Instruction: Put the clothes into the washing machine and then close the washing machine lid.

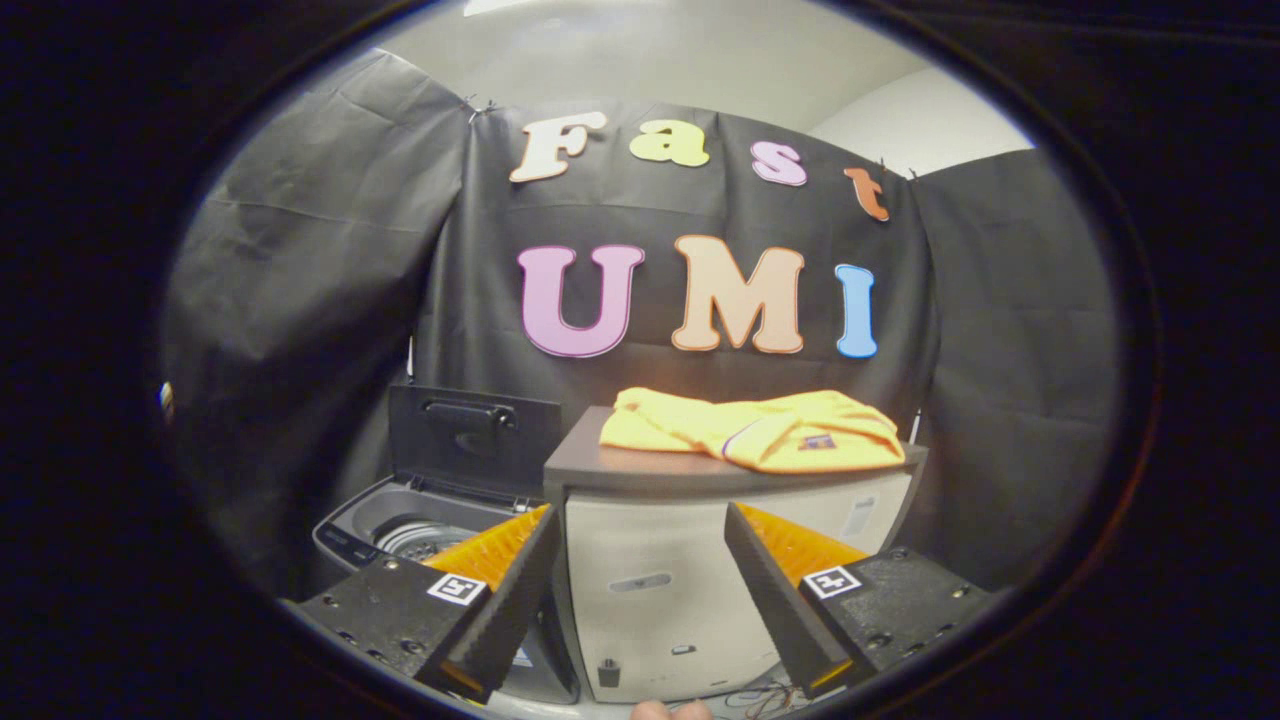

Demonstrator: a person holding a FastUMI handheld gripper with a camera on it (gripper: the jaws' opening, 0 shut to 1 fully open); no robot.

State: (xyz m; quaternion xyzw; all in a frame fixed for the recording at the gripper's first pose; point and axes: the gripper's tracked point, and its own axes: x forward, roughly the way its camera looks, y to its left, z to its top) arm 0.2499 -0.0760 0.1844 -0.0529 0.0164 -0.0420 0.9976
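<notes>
Starting the pick, my gripper is wide open and holds nothing. The shirt lies on the cabinet; left of it the washer stands open. Next I must reach up to the shirt.

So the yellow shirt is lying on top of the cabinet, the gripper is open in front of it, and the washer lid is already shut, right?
Not quite: the washer lid stands raised, drum exposed, as the gripper view shows. The yellow shirt does lie on top of the cabinet, and the gripper is open in front of it.
</notes>
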